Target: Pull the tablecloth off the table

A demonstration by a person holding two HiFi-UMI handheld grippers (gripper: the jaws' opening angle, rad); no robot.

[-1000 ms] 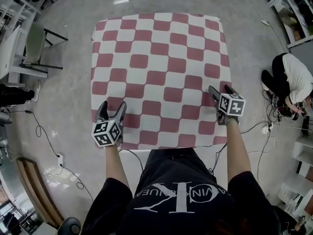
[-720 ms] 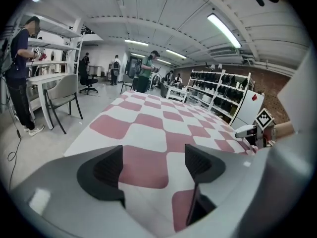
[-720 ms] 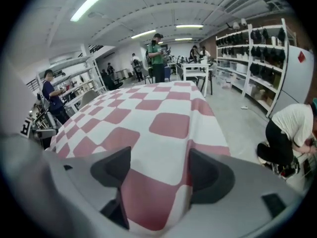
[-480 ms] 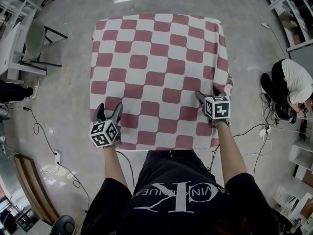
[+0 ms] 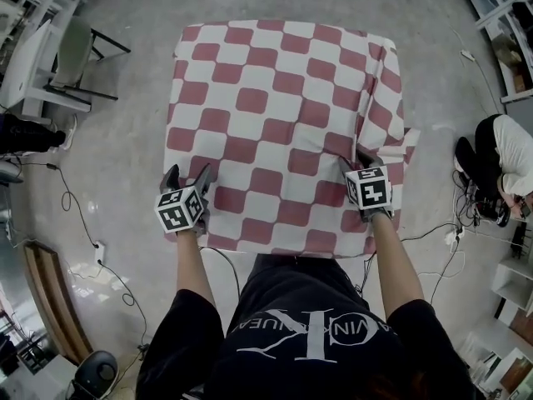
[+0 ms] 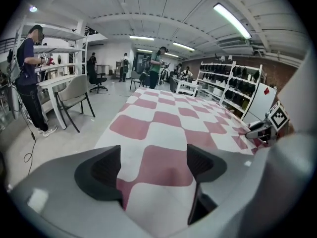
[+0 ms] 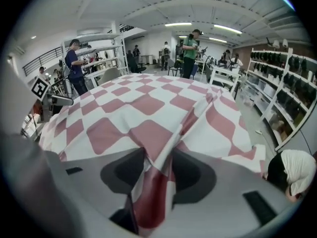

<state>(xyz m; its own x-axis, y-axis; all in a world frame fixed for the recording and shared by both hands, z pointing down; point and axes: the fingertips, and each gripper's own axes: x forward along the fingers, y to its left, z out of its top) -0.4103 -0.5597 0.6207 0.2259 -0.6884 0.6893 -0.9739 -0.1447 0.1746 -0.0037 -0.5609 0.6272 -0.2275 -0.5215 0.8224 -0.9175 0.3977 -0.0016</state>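
A red-and-white checked tablecloth covers the square table. My left gripper sits at the near left edge; in the left gripper view its jaws stand wide and are still opening, with the cloth lying flat between them, untouched by the pads. My right gripper is at the near right edge. Its jaws are closing, and a raised fold of cloth is pinched between the pads. Creases run from that fold along the cloth's right side.
A grey chair and a white desk stand left of the table. A person in a white top crouches on the floor at the right. Cables trail on the floor near left. Shelving lines the right wall.
My right gripper moved inward along the near right edge and closed on a fold of cloth, which now rucks up on that side. The left gripper hardly moved.
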